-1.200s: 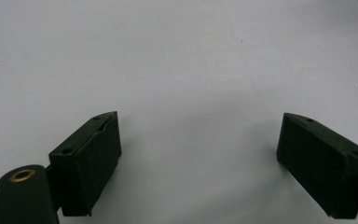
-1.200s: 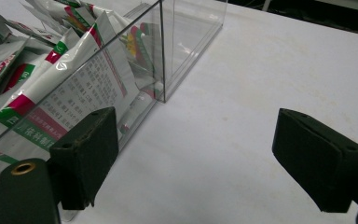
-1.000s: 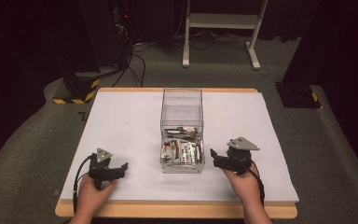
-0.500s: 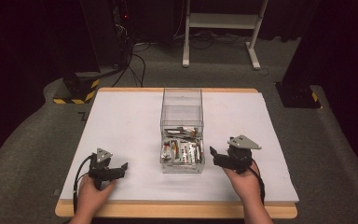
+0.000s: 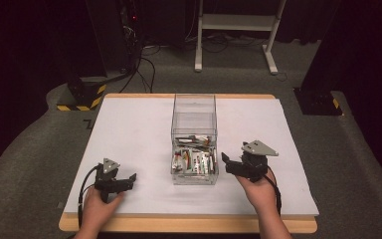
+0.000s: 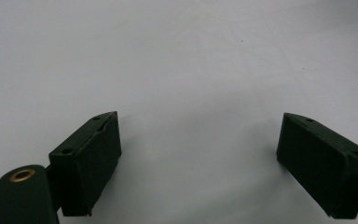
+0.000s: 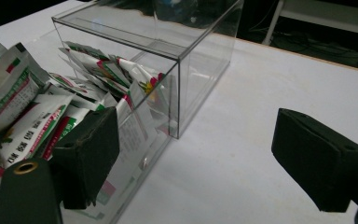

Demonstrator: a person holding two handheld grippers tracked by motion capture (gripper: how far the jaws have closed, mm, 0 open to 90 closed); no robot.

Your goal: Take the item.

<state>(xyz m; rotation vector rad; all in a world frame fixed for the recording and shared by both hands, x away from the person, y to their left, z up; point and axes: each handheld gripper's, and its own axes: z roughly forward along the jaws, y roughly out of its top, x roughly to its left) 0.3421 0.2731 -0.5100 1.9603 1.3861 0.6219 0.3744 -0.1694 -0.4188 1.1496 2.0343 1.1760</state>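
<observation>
**Both grippers wide apart and empty beside the clear box of sachets**

Right black two-jaw gripper point(image 5: 225, 160) sits low over the white table top point(image 5: 129, 129), just beside the right wall of the clear plastic box point(image 5: 194, 112). Its jaws stand wide apart with nothing between them. In the right gripper view the same gripper point(image 7: 193, 161) looks along the side of the box: one jaw lies against the box's near corner, the other is over bare table, well off to the side. The person's right hand point(image 5: 256, 188) holds it from behind, and a grey three-cornered plate point(image 5: 259, 147) sits on top.

Inside the box, toward its near end, lies a loose heap of white paper sachets with red and green print point(image 5: 194, 160); the far end of the box looks bare. In the right gripper view the sachets point(image 7: 37, 116) lean against one another, some upright, some tilted, and several rise above the low near wall.

The left black two-jaw gripper point(image 5: 132, 177) rests on the table top near the front edge, well apart from the box, held by the person's left hand point(image 5: 98, 205). In the left gripper view its jaws point(image 6: 198, 163) are spread wide over plain white surface, holding nothing.
</observation>
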